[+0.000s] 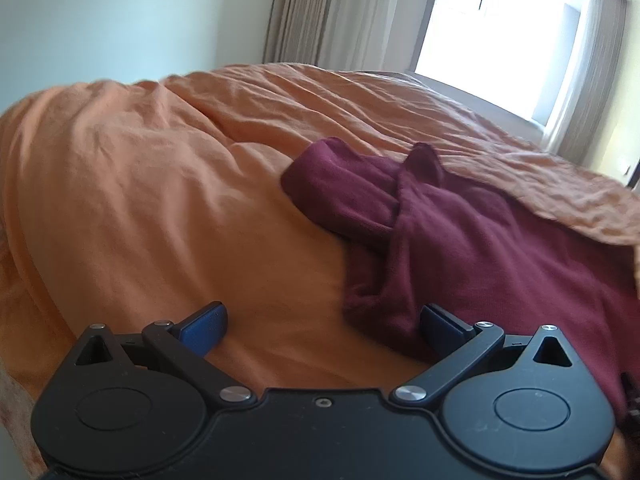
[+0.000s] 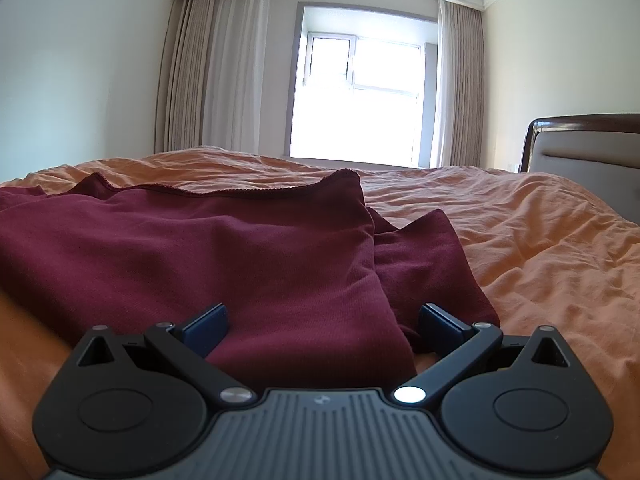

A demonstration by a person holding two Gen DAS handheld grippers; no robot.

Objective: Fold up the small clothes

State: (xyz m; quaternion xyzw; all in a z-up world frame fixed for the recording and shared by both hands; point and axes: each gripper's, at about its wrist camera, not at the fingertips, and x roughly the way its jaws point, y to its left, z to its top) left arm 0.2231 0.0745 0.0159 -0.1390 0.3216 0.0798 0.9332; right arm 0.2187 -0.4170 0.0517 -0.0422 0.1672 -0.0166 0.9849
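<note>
Maroon knit garment [image 1: 472, 240] lying crumpled on orange bedsheet [image 1: 140, 200], sleeve folding across body toward bed centre. Wrinkled sheet ridge overlapping garment's far edge in left wrist view, hiding part of it.

Left gripper [image 1: 324, 326] hovering low with jaws spread wide, gripping nothing; right-side blue pad [image 1: 438, 326] sitting just beside garment's near hem, left-side pad over bare sheet.

Right gripper [image 2: 324, 326] also spread wide, pinching nothing, straddling garment's near corner [image 2: 280, 280]; fabric lying between both pads, contact not resolvable.

Right wrist view only: wooden padded headboard [image 2: 588, 148] at right, full window [image 2: 360, 92], beige curtains [image 2: 208, 68] both sides, second folded maroon layer [image 2: 424, 256] sticking out beside main body.

Left wrist view only: tilted horizon, blown-out window [image 1: 500, 28], bare sheet stretching left of garment, dark patterned scrap at far right edge, too blurred to identify.
</note>
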